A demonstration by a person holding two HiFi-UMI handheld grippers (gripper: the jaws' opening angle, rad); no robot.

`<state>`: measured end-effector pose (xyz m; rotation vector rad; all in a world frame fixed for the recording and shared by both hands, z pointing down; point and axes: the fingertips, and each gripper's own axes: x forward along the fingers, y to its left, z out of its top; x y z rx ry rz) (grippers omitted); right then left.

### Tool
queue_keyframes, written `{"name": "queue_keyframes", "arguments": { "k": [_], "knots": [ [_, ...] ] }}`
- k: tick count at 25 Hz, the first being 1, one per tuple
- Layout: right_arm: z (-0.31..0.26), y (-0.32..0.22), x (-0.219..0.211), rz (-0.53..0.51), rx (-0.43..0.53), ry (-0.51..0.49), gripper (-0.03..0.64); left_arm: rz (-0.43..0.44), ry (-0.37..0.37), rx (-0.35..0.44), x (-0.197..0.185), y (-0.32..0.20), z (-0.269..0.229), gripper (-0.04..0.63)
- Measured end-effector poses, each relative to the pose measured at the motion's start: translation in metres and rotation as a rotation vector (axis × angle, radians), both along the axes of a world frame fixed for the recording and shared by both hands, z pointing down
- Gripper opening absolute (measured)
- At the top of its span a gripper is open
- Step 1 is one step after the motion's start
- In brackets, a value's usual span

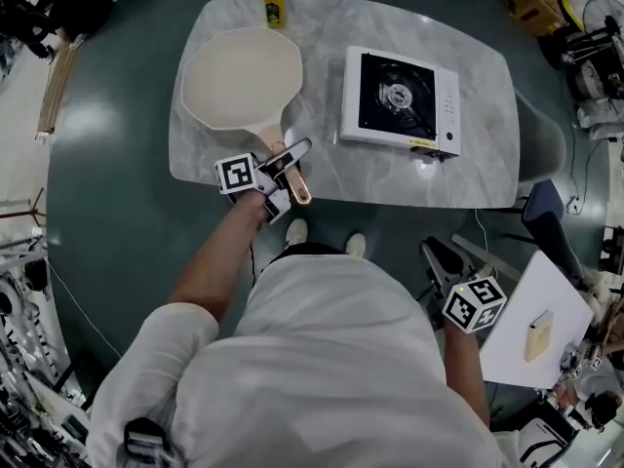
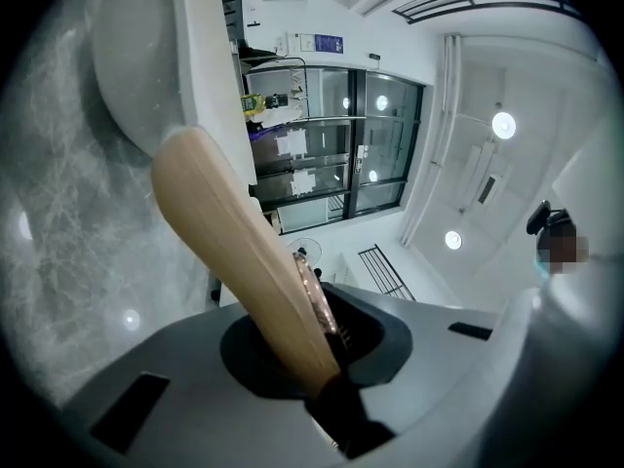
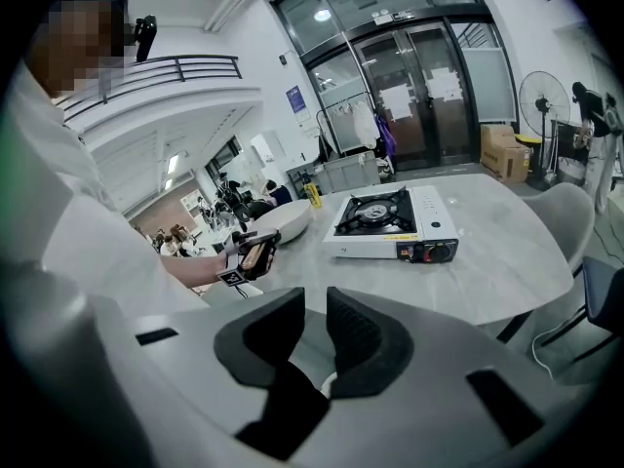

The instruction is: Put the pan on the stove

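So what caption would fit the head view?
Left gripper, jaws opening, around the handle of the pan; stove beside it.

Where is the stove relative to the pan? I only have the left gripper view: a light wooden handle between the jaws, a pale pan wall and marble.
Observer: The head view shows the white single-burner portable gas stove on the grey marble table, to the right of the cream round pan and apart from it.
Operator: Is anything on the burner?
Observer: No, its black grate is bare.
Operator: Where is the right gripper?
Observer: The right gripper hangs off the table by the person's right side, jaws narrowly apart with nothing between them.
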<state>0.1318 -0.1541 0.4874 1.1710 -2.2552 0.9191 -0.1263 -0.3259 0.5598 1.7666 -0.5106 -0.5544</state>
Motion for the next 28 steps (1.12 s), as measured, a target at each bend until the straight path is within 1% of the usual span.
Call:
{"name": "queue_keyframes", "arguments": {
  "k": [3, 5, 10, 14, 18, 24, 28],
  "knots": [
    [0.0, 0.001, 0.0, -0.004, -0.001, -0.007, 0.08, 0.015, -0.053, 0.029, 0.002, 0.006, -0.006, 0.055],
    [0.001, 0.001, 0.002, -0.006, 0.001, -0.013, 0.08, 0.026, -0.074, 0.039, 0.006, 0.01, -0.014, 0.055],
    [0.003, -0.003, 0.008, -0.012, 0.014, -0.035, 0.08, 0.055, -0.086, 0.064, 0.022, 0.015, -0.04, 0.058],
    [0.004, -0.004, 0.017, -0.002, 0.025, -0.059, 0.078, 0.1, -0.078, 0.074, 0.041, 0.021, -0.063, 0.06],
    [0.005, -0.001, 0.034, 0.025, 0.029, -0.083, 0.08, 0.165, -0.053, 0.093, 0.067, 0.029, -0.085, 0.063],
    [0.006, 0.004, 0.064, 0.066, 0.037, -0.103, 0.08, 0.269, -0.074, 0.126, 0.121, 0.035, -0.101, 0.064],
    [0.009, 0.008, 0.087, 0.098, 0.036, -0.111, 0.078, 0.33, -0.056, 0.124, 0.158, 0.038, -0.107, 0.064]
  ]
}}
